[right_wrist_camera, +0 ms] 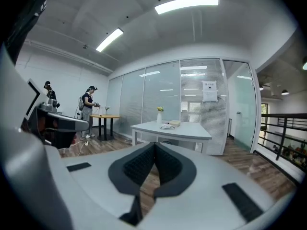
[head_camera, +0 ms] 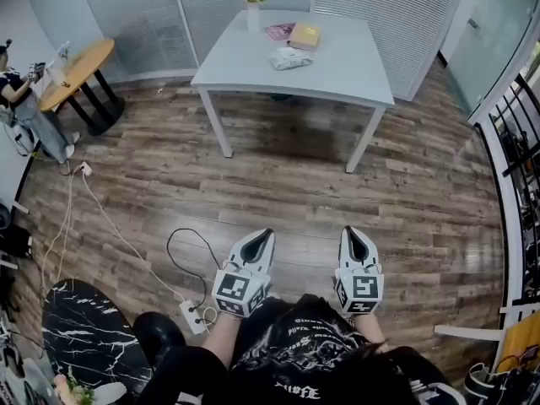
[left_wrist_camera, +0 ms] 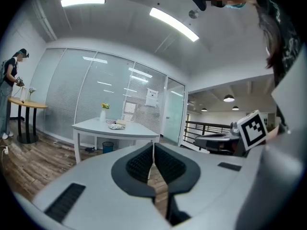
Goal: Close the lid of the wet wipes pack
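Facing the white table [head_camera: 337, 70] from well back, I hold both tools low over the wood floor [head_camera: 295, 184]. My left gripper [head_camera: 267, 236] has its jaws pressed together with nothing between them. My right gripper [head_camera: 348, 233] is the same, closed and empty. The wet wipes pack [head_camera: 289, 57] lies far ahead on the tabletop. It is a pale, crinkly packet just in front of a yellow box [head_camera: 305, 35] and near a vase of flowers [head_camera: 253, 11]. From here I can't tell whether its lid is up or down.
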A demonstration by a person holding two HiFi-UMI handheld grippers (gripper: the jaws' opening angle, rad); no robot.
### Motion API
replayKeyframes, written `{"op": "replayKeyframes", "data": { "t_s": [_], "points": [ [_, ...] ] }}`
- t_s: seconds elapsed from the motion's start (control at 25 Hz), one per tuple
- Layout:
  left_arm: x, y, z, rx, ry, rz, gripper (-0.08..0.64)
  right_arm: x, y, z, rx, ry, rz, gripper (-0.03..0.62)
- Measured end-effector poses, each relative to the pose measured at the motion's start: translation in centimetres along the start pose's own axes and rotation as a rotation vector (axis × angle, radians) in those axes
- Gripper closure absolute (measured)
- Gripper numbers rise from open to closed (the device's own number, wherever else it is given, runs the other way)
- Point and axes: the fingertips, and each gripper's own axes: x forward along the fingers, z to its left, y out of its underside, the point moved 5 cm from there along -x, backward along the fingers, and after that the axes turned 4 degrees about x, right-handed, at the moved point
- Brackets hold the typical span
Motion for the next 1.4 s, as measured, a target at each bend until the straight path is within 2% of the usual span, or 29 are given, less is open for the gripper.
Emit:
{"op": "replayKeyframes", "data": {
  "t_s": [0.32,0.6,0.72,0.96,1.16,1.4],
  "points": [
    [1.1,0.9,1.4,-0.012,0.042,0.039,0.546,2.2,0.0,2.3,-0.012,-0.056,-0.008,0.594],
    [5.7,1.2,3.1,-0.016,0.044,0.064,0.546,7.5,0.6,0.7,0.0,-0.116,0.031,0.594],
    [9.1,0.4,3.9,-0.03,0.026,0.059,0.546,10.4,0.2,-1.3,-0.017,-0.142,0.039,0.594],
    [17.5,-2.3,5.0,0.009,-0.01,0.048,0.545,17.3,-1.7,-7.0,-0.008,-0.178,0.016,0.594],
    [24.0,-3.5,5.6,-0.012,-0.049,0.049,0.546,22.4,-3.9,-11.0,-0.013,-0.253,-0.023,0.594],
    [29.3,-4.2,5.7,-0.045,-0.069,0.053,0.546,26.7,-4.6,-14.6,-0.033,-0.294,0.011,0.594]
  ]
}}
